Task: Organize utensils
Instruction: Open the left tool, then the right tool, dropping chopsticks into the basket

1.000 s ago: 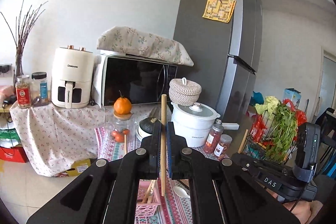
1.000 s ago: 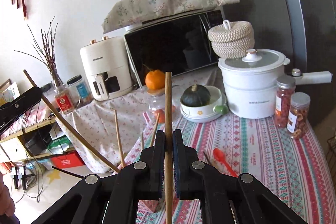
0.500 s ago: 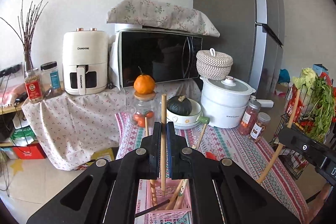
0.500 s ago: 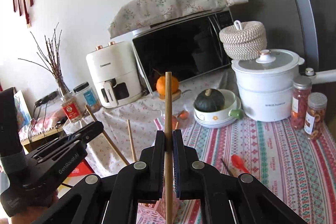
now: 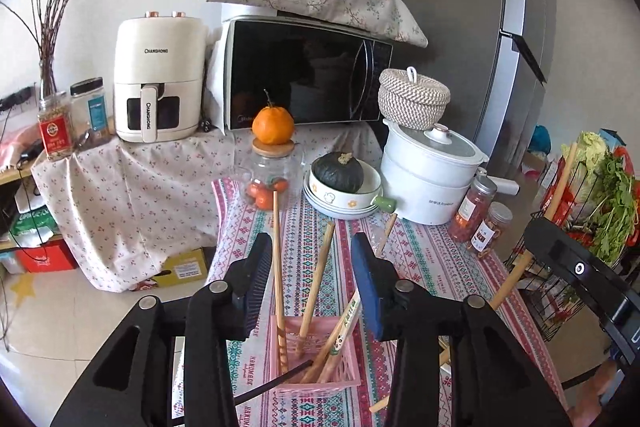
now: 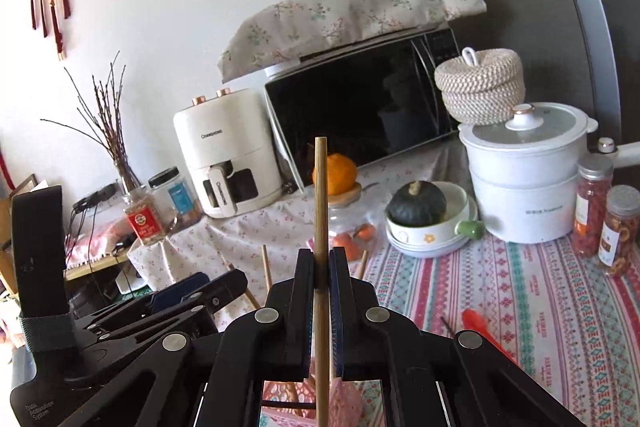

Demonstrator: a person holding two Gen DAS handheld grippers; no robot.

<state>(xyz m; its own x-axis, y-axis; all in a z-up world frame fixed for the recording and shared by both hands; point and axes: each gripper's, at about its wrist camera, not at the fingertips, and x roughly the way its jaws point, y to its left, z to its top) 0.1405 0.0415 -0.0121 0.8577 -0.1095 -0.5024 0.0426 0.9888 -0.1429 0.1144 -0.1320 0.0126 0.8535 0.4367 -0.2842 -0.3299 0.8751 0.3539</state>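
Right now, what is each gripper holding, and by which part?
The right gripper clamps a plain wooden chopstick partway along its shaft, upright. The left gripper, jaws opening, holds nothing; chopsticks stand loose in the pink basket.

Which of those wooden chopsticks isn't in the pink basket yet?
The chopstick clamped upright in the right gripper. The others already stand leaning inside the pink basket.

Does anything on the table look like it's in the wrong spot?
Yes. An orange spoon lies loose on the tablecloth, outside the pink basket where the chopsticks stand. An orange also sits balanced on a jar lid.
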